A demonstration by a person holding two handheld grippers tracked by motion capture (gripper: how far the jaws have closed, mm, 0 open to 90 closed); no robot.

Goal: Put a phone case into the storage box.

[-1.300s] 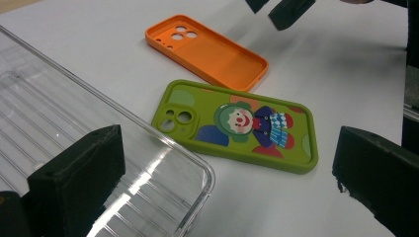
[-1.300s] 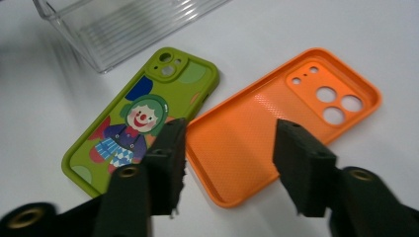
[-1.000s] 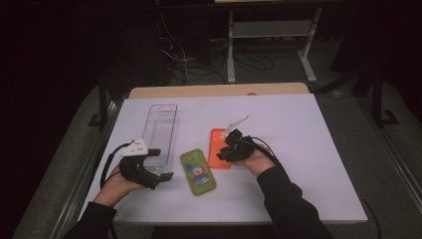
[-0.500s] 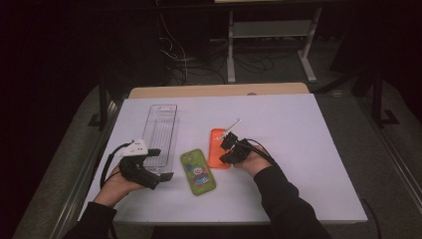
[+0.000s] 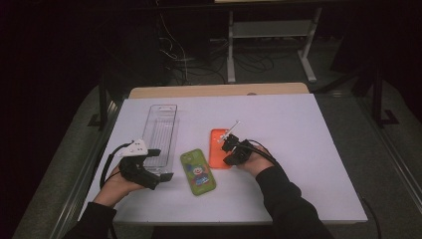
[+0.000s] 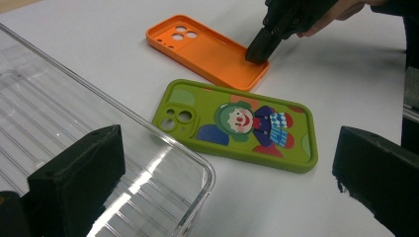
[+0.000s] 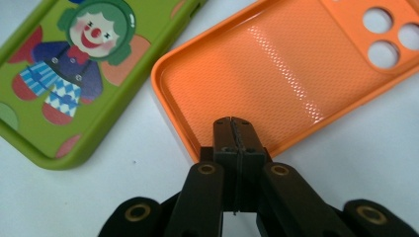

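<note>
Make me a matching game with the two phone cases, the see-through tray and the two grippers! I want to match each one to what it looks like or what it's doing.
Things:
1. orange case
2. green case
3. clear tray
4. left gripper

Descriptions:
A. jaws wide open
B. has a clown picture on it
C. empty, on the person's left side of the table
D. lies inside-up, with the right gripper shut at its near edge

Pairs: 1-D, 2-B, 3-C, 4-A
</note>
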